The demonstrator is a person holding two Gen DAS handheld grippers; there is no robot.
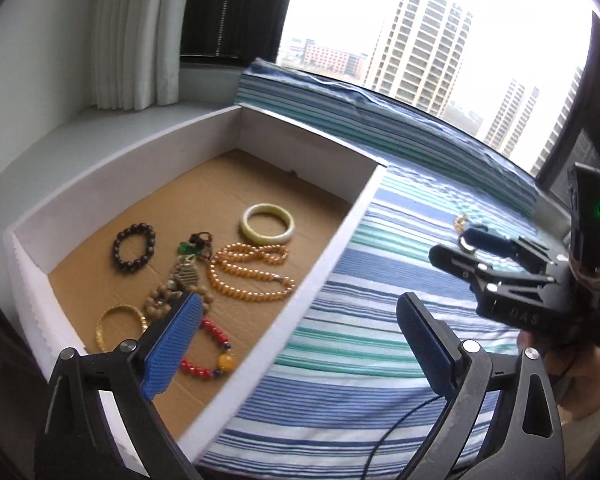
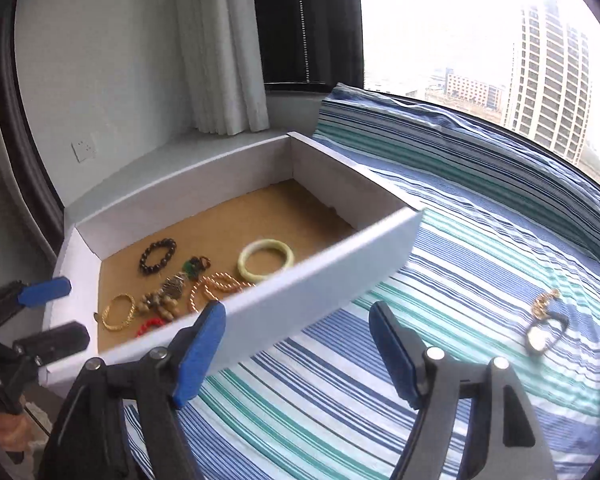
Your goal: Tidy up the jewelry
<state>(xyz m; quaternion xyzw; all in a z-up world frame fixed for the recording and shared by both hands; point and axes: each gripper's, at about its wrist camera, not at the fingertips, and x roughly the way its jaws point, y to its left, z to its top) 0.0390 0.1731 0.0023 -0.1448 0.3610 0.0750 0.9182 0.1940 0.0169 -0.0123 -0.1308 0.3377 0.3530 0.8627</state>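
Most of the jewelry was already gathered on the cardboard floor of the white box [image 2: 320, 268]: a dark bead bracelet [image 1: 134, 247], a pale jade bangle [image 1: 267, 223], an orange bead necklace [image 1: 248, 272], a gold bangle [image 1: 118, 326] and a red bead bracelet [image 1: 208, 350]. One last piece, a gold chain with a ring [image 2: 544, 326], was left lying on the striped bedcover [image 2: 440, 300], well apart from the box. The right gripper [image 2: 300, 352] was held over the bedcover with its jaws wide apart and empty, near that piece; the left gripper [image 1: 296, 356] was likewise spread open beside the box wall. The step in hand was judged to be the pick-up of this remaining piece; a lowering onto it and a careful closing would be called for.
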